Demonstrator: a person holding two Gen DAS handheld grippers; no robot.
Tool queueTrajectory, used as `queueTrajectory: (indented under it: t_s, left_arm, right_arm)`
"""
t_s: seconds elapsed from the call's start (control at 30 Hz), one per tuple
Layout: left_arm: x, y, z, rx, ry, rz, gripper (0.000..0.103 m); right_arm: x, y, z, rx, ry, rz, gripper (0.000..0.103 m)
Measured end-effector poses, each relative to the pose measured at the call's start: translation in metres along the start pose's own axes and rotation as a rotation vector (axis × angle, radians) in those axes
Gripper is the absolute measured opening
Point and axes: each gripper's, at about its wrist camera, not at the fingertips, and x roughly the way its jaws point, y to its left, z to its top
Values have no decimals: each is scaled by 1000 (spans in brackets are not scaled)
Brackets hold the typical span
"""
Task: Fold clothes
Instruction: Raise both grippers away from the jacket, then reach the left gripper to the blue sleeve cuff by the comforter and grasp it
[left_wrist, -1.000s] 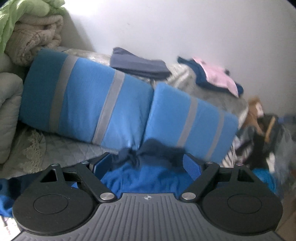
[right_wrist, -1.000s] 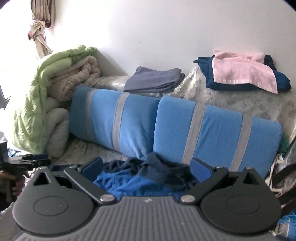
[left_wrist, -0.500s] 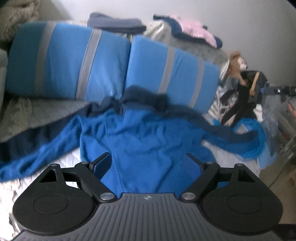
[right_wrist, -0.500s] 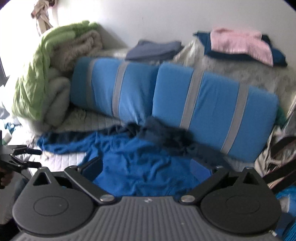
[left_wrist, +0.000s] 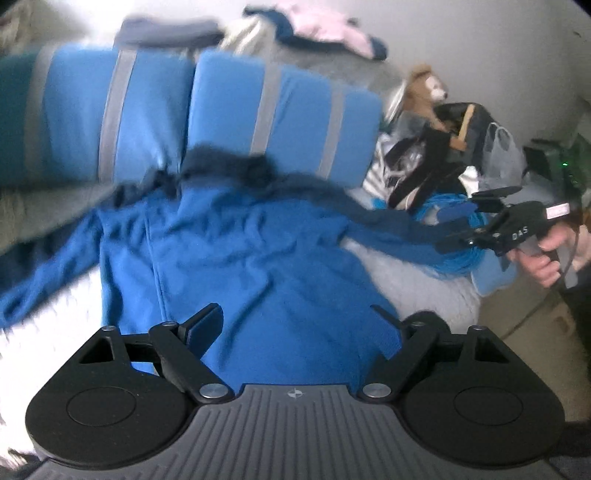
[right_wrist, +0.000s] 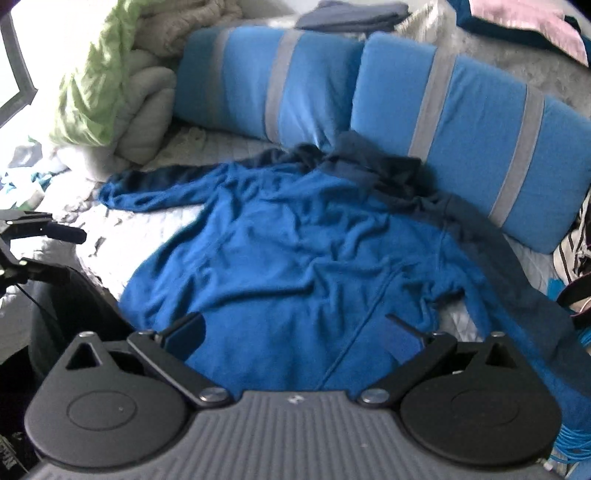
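One rumpled blue sweater (right_wrist: 295, 251), spread flat

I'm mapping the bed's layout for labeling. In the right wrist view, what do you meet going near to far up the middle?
Right gripper, open → blue garment spread flat on the bed → its dark hood → blue pillows with grey stripes → folded grey clothes.
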Motion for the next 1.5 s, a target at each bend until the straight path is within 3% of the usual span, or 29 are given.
queueTrajectory:
  t_s: [0.2,0.37,0.57,0.77,1.0,1.17,1.5]
  left_arm:
    - [-30,1,42,4,-126,72,85]
    - [-64,35,79,-122,-258,107,85]
    - [-92,75,113,-160,-408,212,87]
    - [-70,149,110,-218,-413,317,87]
    - [-31,255,56,-346,-370,442,87]
    - [-26,325,-10,-531,-348,517,87]
    - [-25,427,-170,-1018,-462,481,85]
  right_arm:
    - [-50,2,35,-29,-151,-38,103]
    - [-84,-9,88,-21,-271,-90,103]
    - [-111,-32,175,56,-401,-73,103]
    - [-37,-38,223,77,-413,-95,103]
    - [107,-24,219,81,-310,-19,103]
    - [200,4,206,55,-201,13,103]
    - [304,42,172,33,-60,115,103]
